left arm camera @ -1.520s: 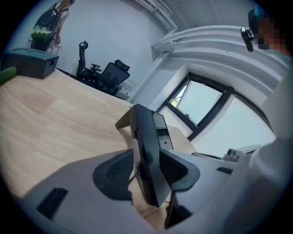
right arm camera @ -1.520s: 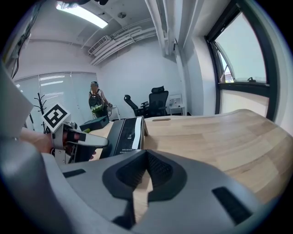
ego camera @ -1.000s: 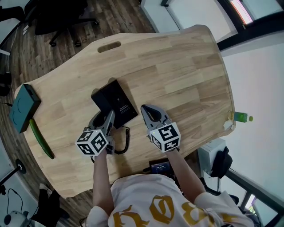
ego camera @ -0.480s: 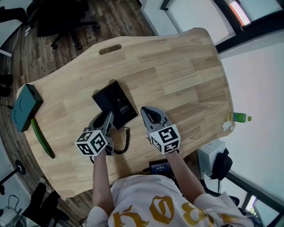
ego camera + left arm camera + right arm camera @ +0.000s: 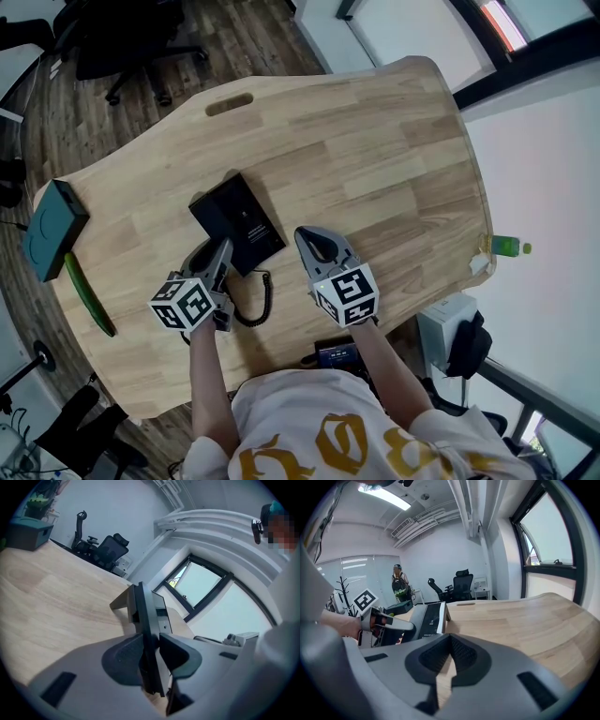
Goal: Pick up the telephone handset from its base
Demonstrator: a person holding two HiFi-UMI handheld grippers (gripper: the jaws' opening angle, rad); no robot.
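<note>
The black telephone base [image 5: 240, 217] lies on the wooden table [image 5: 375, 159], and its coiled cord [image 5: 259, 302] trails toward the near edge. My left gripper [image 5: 216, 251] is at the base's left side, where the handset sits mostly hidden under it. In the left gripper view the handset [image 5: 142, 616] shows as a thin black slab between the jaws of the left gripper [image 5: 151, 646]. The jaws are closing and both pads touch it. My right gripper [image 5: 313, 236] hovers just right of the base, shut and holding nothing. The right gripper view shows the base [image 5: 429, 617] ahead of the right gripper [image 5: 450, 641].
A teal box [image 5: 52, 228] and a long green object [image 5: 86, 295] lie at the table's left end. A cut-out slot [image 5: 231, 98] is near the far edge. A green bottle [image 5: 506, 247] sits beyond the right edge. Office chairs stand on the floor behind.
The left jaws have narrowed onto the handset. Both hands have barely shifted, and the right gripper is unchanged.
</note>
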